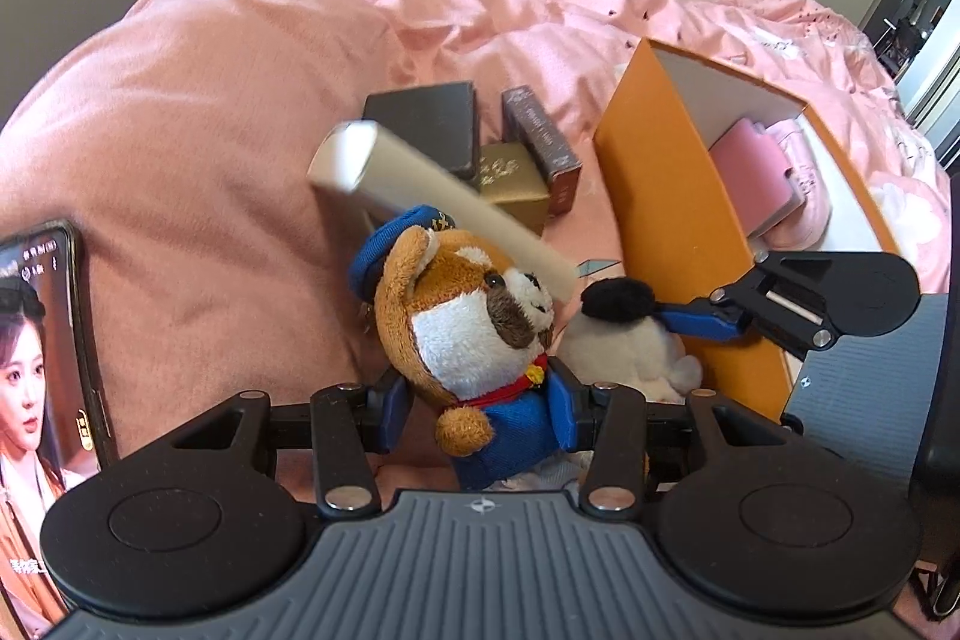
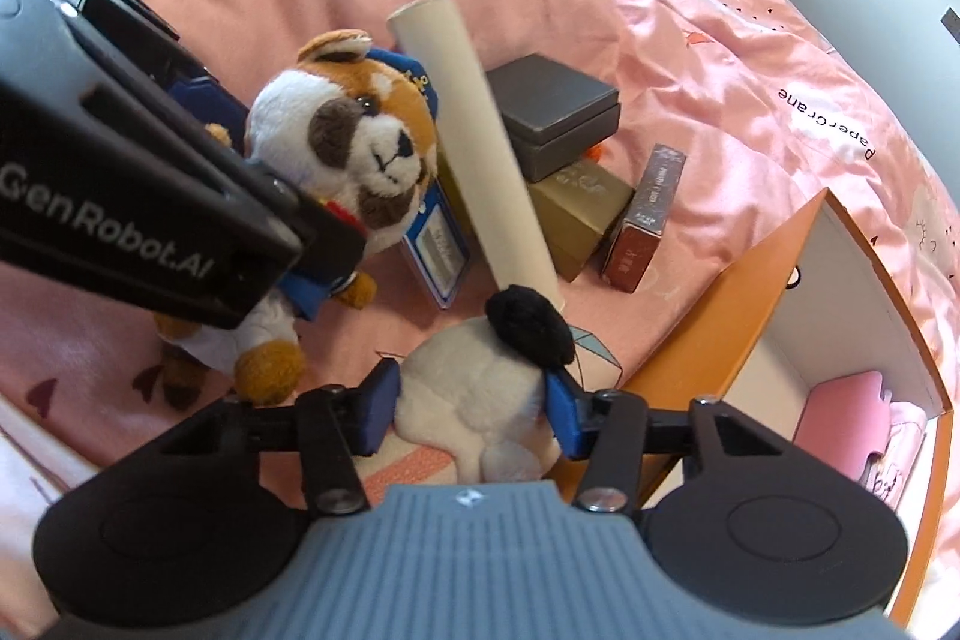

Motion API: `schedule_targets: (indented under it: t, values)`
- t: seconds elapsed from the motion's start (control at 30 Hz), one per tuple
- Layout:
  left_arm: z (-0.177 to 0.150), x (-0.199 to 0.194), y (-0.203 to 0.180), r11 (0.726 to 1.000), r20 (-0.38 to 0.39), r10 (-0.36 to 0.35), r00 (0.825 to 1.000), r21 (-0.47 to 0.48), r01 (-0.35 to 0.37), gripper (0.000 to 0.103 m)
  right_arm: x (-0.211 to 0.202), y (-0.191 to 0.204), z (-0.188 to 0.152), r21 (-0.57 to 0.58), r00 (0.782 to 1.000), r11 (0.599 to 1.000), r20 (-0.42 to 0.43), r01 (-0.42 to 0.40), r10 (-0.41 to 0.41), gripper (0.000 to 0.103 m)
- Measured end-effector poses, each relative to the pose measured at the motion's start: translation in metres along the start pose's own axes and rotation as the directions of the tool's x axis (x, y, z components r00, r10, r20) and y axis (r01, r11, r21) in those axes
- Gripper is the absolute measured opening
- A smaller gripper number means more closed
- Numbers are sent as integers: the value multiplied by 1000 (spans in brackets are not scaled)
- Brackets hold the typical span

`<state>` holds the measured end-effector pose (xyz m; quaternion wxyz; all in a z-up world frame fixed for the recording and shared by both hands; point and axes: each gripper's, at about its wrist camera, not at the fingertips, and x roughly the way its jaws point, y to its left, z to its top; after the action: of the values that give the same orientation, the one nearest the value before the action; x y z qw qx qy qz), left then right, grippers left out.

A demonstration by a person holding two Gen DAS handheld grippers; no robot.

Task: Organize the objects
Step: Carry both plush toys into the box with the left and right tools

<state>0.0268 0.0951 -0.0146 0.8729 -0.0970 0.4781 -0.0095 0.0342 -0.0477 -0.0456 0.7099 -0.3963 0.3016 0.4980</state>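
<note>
Right wrist view: right gripper point(image 2: 471, 409) pinches white plush point(image 2: 480, 382), left gripper point(image 1: 480, 415) clamps red-panda plush point(image 1: 474, 328); cardboard tube point(image 2: 474, 142) at twelve o'clock could topple when either lifts.

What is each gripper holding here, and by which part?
Left gripper clamps the brown dog plush by its blue-jacketed body. Right gripper grips the white plush across its body.

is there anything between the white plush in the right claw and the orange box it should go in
Nothing visible blocks it. The white plush sits right beside the orange box, whose open top faces up; only a pink item lies inside.
</note>
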Motion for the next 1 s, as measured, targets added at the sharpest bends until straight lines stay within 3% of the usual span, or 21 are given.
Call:
schedule_targets:
  t: [0.33,0.63,0.8,1.0]
  values:
    - [17,-41,-17,999,134,-23,991,42,18,52,-59,-19,2,47,987,999,160,-8,0,51]
    - [44,-66,-35,998,240,-52,969,47,42,52,-116,-48,6,129,939,992,338,11,-54,51]
    - [60,-61,-64,990,259,-117,959,102,93,52,-136,-72,-1,182,924,982,363,58,-122,52]
    - [80,-38,-99,973,220,-195,956,163,161,52,-141,-110,-28,248,925,966,343,76,-161,52]
